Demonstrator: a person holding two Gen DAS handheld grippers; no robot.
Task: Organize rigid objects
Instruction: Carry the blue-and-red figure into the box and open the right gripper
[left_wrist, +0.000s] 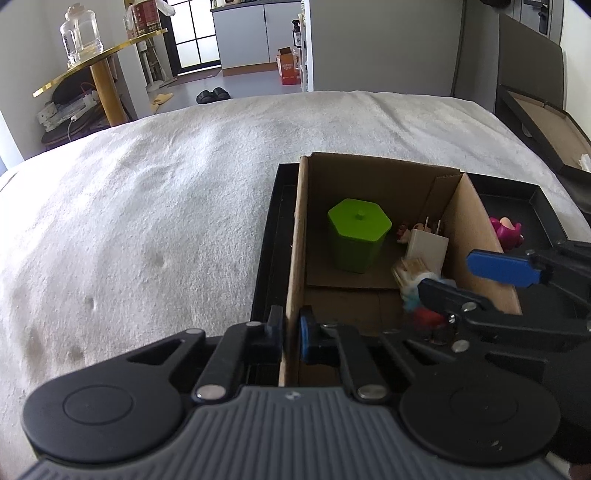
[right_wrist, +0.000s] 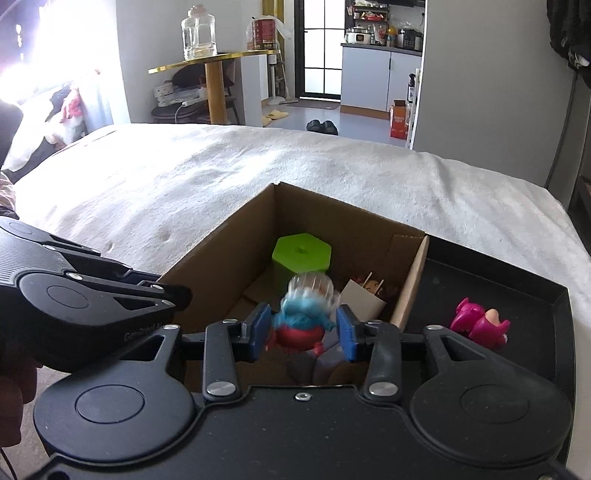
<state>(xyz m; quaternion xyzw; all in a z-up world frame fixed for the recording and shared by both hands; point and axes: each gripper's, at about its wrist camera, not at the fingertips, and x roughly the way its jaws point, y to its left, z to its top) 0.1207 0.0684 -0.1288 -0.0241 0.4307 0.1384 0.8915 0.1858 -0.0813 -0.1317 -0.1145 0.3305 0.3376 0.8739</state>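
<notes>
A cardboard box (left_wrist: 301, 236) (right_wrist: 218, 254) stands in a black tray (right_wrist: 532, 291) on the bed. Inside it are a green hexagonal lidded pot (left_wrist: 356, 234) (right_wrist: 301, 254) and a white plug adapter (left_wrist: 426, 247) (right_wrist: 364, 301). My left gripper (left_wrist: 291, 332) is shut on the box's left wall. My right gripper (right_wrist: 303, 330) (left_wrist: 458, 275) is open over the box. A blurred blue-and-red toy figure (right_wrist: 303, 317) (left_wrist: 417, 295) is between its fingers, apart from both pads. A pink toy figure (right_wrist: 480, 325) (left_wrist: 506, 230) lies in the tray right of the box.
A white blanket (left_wrist: 147, 206) covers the bed around the tray. A second flat cardboard-lined tray (left_wrist: 543, 122) sits at the far right edge. A gold side table with a glass jar (right_wrist: 197, 35) stands beyond the bed.
</notes>
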